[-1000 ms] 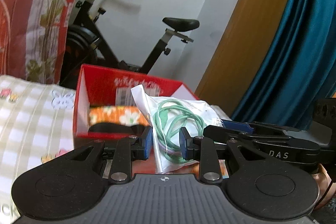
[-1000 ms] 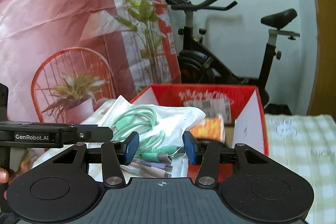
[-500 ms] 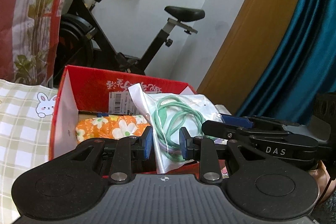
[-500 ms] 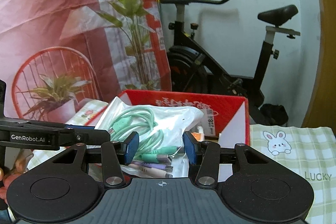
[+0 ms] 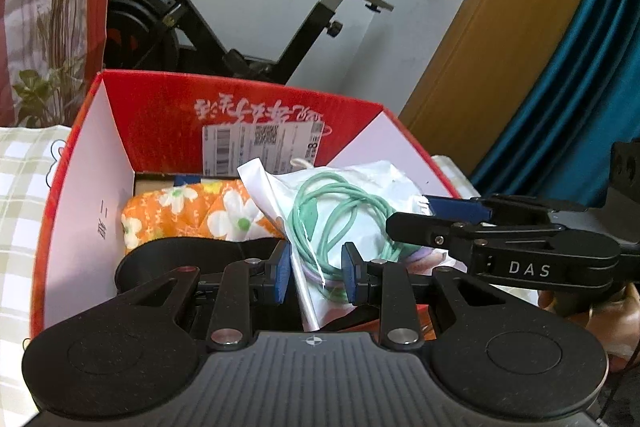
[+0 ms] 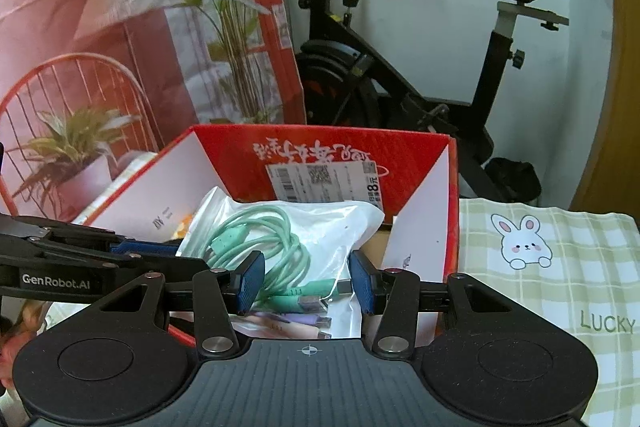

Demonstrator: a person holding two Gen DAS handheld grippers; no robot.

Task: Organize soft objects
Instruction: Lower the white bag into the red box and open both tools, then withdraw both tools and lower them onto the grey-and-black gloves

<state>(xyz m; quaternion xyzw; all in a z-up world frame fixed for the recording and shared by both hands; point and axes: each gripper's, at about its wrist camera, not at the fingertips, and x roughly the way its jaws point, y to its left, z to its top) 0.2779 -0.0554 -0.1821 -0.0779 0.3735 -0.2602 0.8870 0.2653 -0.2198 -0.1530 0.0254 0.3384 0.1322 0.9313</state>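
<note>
Over the red box (image 5: 248, 115), my left gripper (image 5: 316, 273) and right gripper (image 6: 308, 285) both have their jaws part-closed on the clear cable bag (image 6: 320, 227); it hangs between them, above the orange floral cloth (image 5: 188, 215).

A lived-in home room: an exercise bike (image 6: 404, 67) by the wall, teal curtains (image 5: 568, 99), a bunny-print checked cloth (image 6: 560, 267).

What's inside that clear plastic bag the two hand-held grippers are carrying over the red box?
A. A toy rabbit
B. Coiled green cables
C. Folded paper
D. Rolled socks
B: through the clear plastic bag, coiled mint-green cables with plugs show, held above the red box.
</note>
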